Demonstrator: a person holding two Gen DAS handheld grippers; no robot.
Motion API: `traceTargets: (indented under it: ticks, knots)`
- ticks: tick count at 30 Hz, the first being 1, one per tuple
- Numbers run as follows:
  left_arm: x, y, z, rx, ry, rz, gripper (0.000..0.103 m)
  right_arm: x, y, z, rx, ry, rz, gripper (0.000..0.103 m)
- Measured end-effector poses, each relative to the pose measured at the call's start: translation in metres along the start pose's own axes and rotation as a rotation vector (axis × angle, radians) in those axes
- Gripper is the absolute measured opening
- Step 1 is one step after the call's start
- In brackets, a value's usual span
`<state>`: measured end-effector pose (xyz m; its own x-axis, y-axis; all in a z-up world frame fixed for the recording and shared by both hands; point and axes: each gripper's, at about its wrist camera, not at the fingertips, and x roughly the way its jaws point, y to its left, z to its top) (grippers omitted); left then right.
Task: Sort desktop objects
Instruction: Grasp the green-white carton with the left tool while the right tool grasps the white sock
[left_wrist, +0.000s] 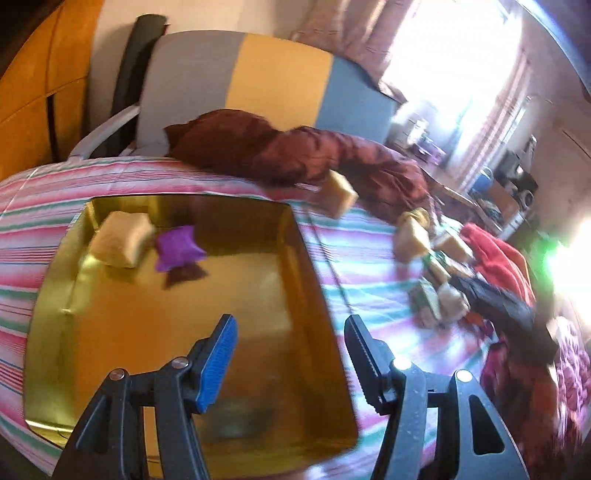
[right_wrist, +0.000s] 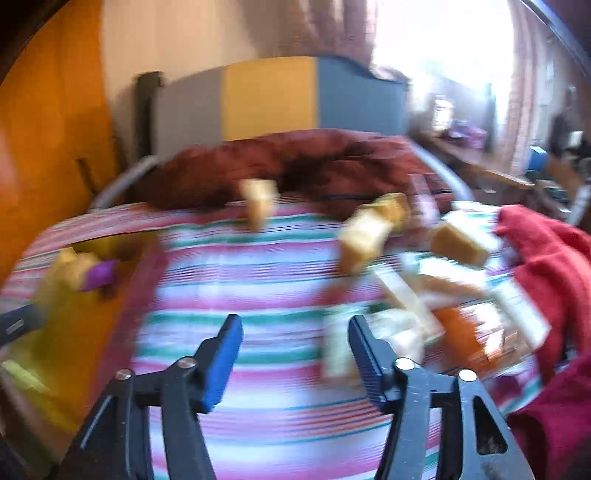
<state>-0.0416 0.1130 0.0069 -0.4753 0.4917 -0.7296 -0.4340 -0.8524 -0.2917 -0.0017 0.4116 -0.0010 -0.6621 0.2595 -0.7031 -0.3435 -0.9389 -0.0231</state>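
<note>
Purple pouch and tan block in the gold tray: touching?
Touching. The left wrist view shows the purple pouch pressed against the tan block's right edge at the far end of the gold tray, no gap between them.

I'm working over a bed (left_wrist: 207, 173) spread with a sheet striped in pink, white and green. A dark maroon quilt (left_wrist: 303, 147) lies bunched along its far edge, and a red cloth (right_wrist: 546, 251) is heaped at the right. Behind the bed stands a headboard (left_wrist: 258, 77) in grey, yellow and blue panels, with a black post (left_wrist: 136, 59) at its left end. An orange wooden panel (left_wrist: 33, 92) fills the left side, next to a pale wall. To the right, a window (left_wrist: 454, 55) with pinkish curtains floods the room with glare, and a cluttered wooden desk (right_wrist: 491, 170) sits below it.
</note>
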Motion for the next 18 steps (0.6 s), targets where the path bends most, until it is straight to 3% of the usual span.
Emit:
traceTargets:
  ticks: [4, 6, 7, 12, 15, 17, 18]
  knots:
    - [0.007, -0.027, -0.010, 0.051, 0.035, -0.021, 0.061, 0.035, -0.034, 0.002, 0.017, 0.087, -0.079, 0.046]
    - [0.009, -0.037, -0.015, 0.082, 0.050, -0.020, 0.061, 0.041, -0.043, -0.010, 0.039, 0.131, -0.056, 0.046]
    - [0.011, -0.043, -0.017, 0.100, 0.055, -0.016, 0.061, 0.036, -0.049, -0.019, 0.071, 0.131, -0.010, 0.046]
    - [0.018, -0.057, -0.019, 0.136, 0.064, -0.018, 0.061, 0.007, -0.064, -0.059, 0.113, 0.158, -0.018, 0.052]
    - [0.023, -0.066, -0.020, 0.139, 0.069, -0.024, 0.061, -0.006, -0.083, -0.078, 0.216, 0.181, 0.037, 0.054]
    - [0.029, -0.072, -0.020, 0.141, 0.082, -0.032, 0.061, -0.018, -0.086, -0.080, 0.223, 0.138, 0.057, 0.065]
    - [0.031, -0.074, -0.021, 0.143, 0.086, -0.033, 0.061, -0.025, -0.087, -0.077, 0.224, 0.097, 0.055, 0.076]
